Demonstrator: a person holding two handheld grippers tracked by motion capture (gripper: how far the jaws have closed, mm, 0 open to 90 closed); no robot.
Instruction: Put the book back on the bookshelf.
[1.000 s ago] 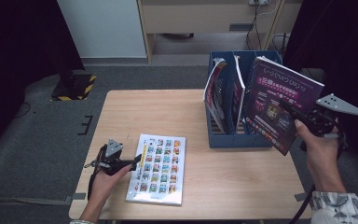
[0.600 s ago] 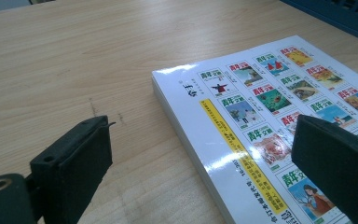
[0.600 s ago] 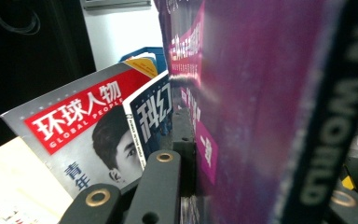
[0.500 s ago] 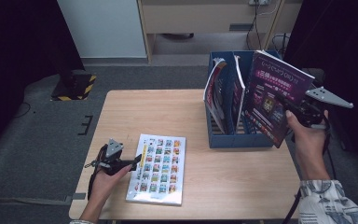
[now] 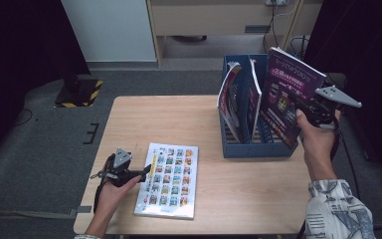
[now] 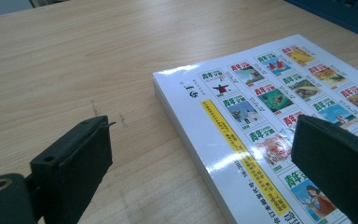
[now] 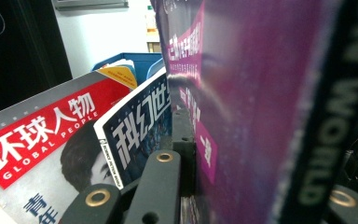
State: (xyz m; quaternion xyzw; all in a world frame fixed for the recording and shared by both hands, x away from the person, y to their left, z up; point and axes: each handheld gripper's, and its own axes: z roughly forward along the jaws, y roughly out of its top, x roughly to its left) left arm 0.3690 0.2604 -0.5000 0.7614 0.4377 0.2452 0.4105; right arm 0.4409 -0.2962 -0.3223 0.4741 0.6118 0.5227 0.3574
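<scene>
1. High view: the right gripper [image 5: 301, 105], held up in the person's right hand [image 5: 317, 139], has its jaws clamped on the lower right edge of a glossy purple magazine [image 5: 286, 97] with pink and white lettering.
2. That magazine stands nearly upright, tilted a little, over the right end of a blue plastic file rack [image 5: 253, 149] at the right side of the light wooden table [image 5: 179, 119]; whether its lower edge is inside a compartment cannot be told.
3. Two more magazines stand in the rack to its left: a red-and-white covered magazine [image 5: 228, 102] leaning left, and a dark blue covered magazine [image 5: 252, 99] just beside it.
4. Right gripper view: the purple cover [image 7: 261, 116] sits pinched between the black jaws, with the red-and-white cover [image 7: 37, 144] and the dark blue one [image 7: 137, 130] beyond.
5. High view again: the left gripper [image 5: 142, 174], in the person's left hand [image 5: 113, 191], rests low on the table at the left edge of a flat white paperback book [image 5: 171, 179] covered in small colour pictures.
6. Left gripper view: its jaws stand well apart, one over bare wood and the other over the book's cover [image 6: 261, 116], gripping nothing.
</scene>
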